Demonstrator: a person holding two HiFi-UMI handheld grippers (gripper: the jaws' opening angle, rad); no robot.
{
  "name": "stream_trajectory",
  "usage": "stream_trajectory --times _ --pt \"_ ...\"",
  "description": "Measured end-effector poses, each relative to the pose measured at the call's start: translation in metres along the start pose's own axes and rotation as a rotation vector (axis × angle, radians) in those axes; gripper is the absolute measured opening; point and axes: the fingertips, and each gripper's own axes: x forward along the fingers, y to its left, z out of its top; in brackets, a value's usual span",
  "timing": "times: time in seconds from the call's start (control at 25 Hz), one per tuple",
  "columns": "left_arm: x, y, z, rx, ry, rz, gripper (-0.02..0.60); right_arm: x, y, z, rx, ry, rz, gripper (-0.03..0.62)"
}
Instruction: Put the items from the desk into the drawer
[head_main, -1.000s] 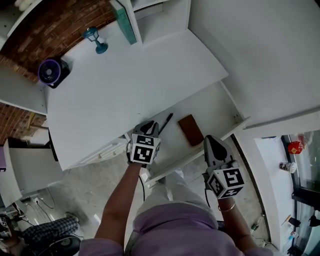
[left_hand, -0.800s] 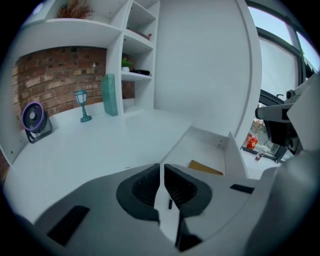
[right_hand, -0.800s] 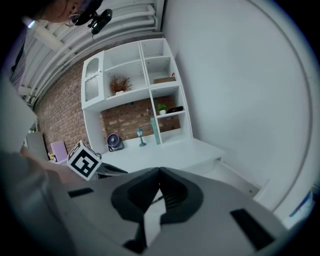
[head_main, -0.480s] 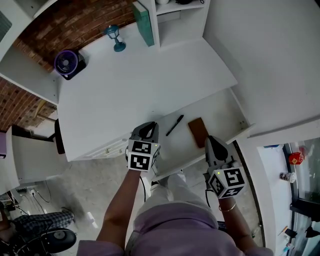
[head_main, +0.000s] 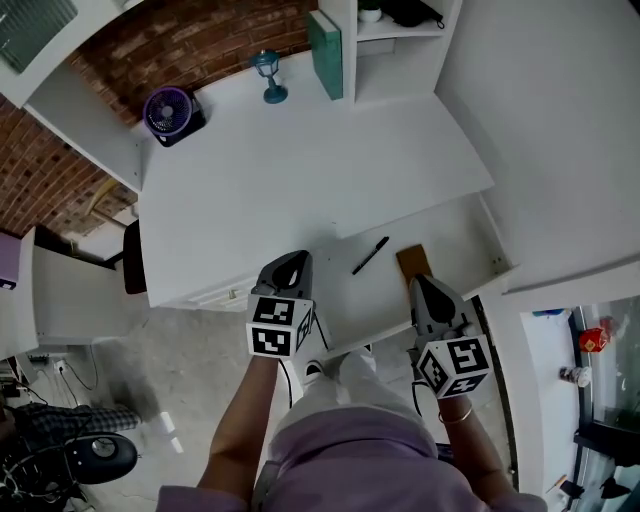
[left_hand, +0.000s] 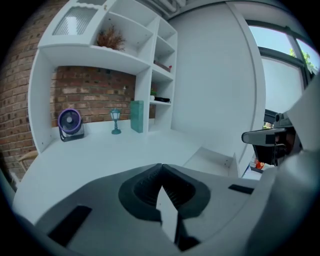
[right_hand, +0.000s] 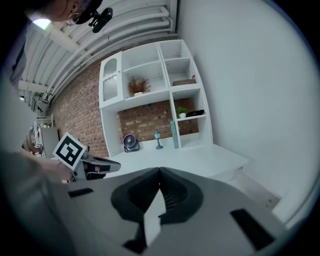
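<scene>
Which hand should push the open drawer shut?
Probably right. The right gripper, shut and empty, hangs by the front of the drawer, near its middle; the left gripper, its jaws just closed on nothing, is at its left end.

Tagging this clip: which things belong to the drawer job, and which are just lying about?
Job: open drawer; black pen and brown flat item lying in it.
Lying about: purple fan; small lamp; teal book.
</scene>
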Motion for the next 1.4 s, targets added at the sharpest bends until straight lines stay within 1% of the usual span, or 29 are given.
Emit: stream_trajectory --times 0.28,0.72,1.0,1.4 --pt "-0.038 0.025 0.003 -0.041 -0.055 0.057 0.0 0.006 0.026 0.008 -0.029 -0.011 0.043 0.003" --pt "-0.08 0.055 -0.006 -0.099 -0.1 0.119 0.0 0.01 0.055 0.016 -0.059 -0.023 0.069 0.003" --pt "-0.093 0.063 -0.007 -0.111 -0.11 0.127 0.0 0.011 0.064 0.019 -0.074 -0.029 0.072 0.003" --pt "-0.099 0.067 -0.004 -0.115 -0.127 0.127 0.0 0.011 0.071 0.023 -0.084 -0.033 0.071 0.003"
